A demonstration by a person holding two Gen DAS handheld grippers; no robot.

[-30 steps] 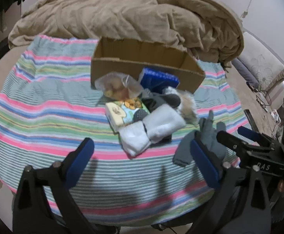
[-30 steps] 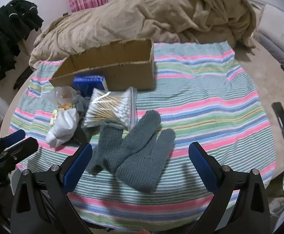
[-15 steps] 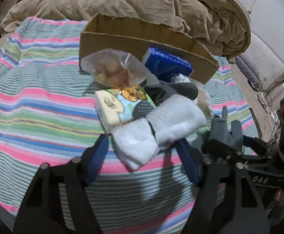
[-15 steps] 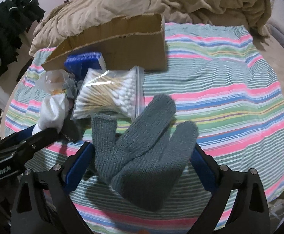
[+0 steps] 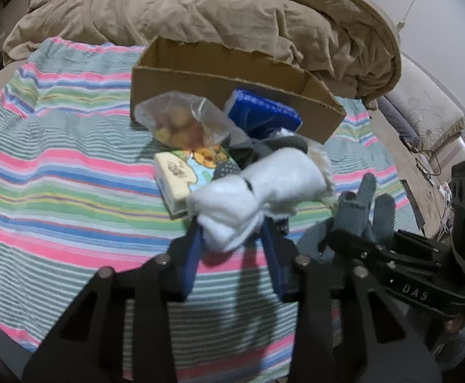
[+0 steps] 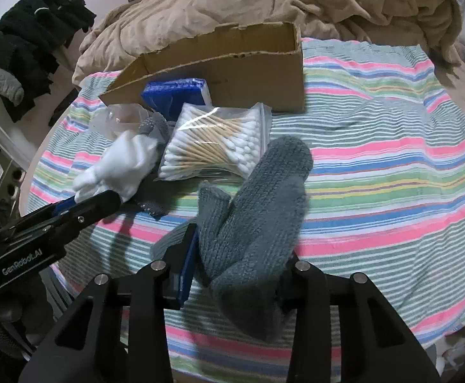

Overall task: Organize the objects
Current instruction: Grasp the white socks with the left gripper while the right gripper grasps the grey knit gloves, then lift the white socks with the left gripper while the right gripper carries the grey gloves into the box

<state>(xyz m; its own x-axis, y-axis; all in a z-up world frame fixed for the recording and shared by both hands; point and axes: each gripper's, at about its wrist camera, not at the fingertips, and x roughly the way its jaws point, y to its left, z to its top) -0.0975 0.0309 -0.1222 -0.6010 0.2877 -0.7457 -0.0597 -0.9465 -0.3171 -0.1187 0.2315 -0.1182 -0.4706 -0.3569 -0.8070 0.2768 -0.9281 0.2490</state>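
Two grips are forming at once. The left gripper [image 5: 232,239] is closing its jaws on the near end of the white sock [image 5: 258,198]; in the left view the blue pads already flank and pinch its tip. The right gripper [image 6: 235,255] is closing too, with the grey gloves [image 6: 258,217] bunched between its jaws, their cuffs near and their tips pointing to 12 o'clock.

Both items sit at the near edge of the pile on the striped towel [image 6: 392,166]. The box [image 5: 226,76] stands open at 12 o'clock behind the pile, with a blue pack [image 5: 261,115] leaning on its front wall. A swab bag [image 6: 216,140] lies touching the gloves at 11 o'clock, and a snack bag [image 5: 181,121] and a small carton [image 5: 175,178] lie just beside the sock.

To do this step well, I judge each squeeze should finish before any lift. The sock is caught only at its end, so it will likely dangle and may drag the carton or a darker sock beneath it. The gloves are two layers; a shallow bite may take only one. Lifting straight up, then carrying toward 12 o'clock over the box's front wall, looks safest.
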